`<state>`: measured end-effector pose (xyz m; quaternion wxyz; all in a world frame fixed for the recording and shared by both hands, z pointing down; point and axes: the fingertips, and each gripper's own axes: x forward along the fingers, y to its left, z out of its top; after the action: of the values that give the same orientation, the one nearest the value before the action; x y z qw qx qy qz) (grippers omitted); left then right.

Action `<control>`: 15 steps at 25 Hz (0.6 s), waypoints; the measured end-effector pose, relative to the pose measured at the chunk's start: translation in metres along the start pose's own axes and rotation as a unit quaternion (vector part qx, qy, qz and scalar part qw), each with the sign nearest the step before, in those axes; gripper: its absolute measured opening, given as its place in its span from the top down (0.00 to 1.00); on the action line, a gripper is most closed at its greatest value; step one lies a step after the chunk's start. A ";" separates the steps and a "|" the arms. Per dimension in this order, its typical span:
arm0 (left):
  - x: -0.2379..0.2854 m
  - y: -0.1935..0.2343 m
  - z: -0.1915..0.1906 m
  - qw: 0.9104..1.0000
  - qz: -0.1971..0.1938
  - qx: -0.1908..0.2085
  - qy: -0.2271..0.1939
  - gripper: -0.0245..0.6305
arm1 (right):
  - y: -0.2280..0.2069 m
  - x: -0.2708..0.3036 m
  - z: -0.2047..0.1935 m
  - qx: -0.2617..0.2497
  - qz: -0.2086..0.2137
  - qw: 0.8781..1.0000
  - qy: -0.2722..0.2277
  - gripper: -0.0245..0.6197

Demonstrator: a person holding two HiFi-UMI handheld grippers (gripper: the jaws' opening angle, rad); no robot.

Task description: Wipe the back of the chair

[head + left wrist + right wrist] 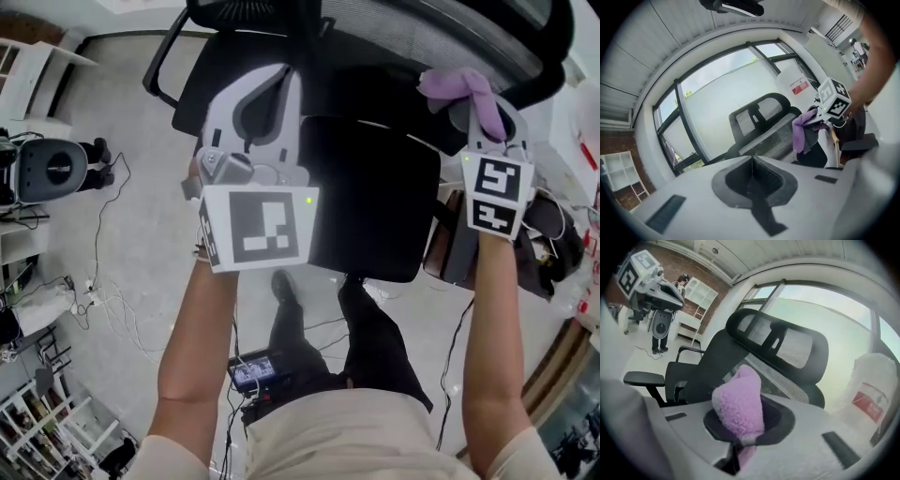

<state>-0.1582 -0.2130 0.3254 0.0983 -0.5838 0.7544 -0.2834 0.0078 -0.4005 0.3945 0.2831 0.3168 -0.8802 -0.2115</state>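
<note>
You're gripping the purple cloth [738,404] in your right tool [740,439], hovering near the chair back [785,380] on the far side. Your left tool [751,180] is sitting closed and empty. Looks like you're lining up; next it's needing contact with the mesh.

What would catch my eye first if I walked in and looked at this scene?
The fluffy purple cloth stands out most. It is pinched in the right gripper and held up in front of the mesh back of a black office chair. The left gripper is also held over the chair, with its jaws together and nothing in them. Each gripper carries a bold black-and-white marker cube.
</note>
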 end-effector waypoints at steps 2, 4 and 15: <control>-0.010 0.011 0.016 1.000 0.003 -0.001 -0.007 0.95 | -0.008 -0.016 0.015 0.005 -0.001 1.000 -0.008 0.90; -0.023 0.022 0.030 1.000 0.005 -0.006 -0.015 0.95 | -0.013 -0.034 0.030 0.008 -0.002 1.000 -0.016 0.90; -0.114 0.076 0.087 0.998 0.010 -0.046 -0.050 0.95 | -0.024 -0.139 0.110 0.011 0.000 0.998 -0.058 0.90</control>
<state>-0.1449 -0.1215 0.1919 0.1120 -0.5940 0.7663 -0.2177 0.0372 -0.3022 0.2481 0.2282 0.3076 -0.8973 -0.2195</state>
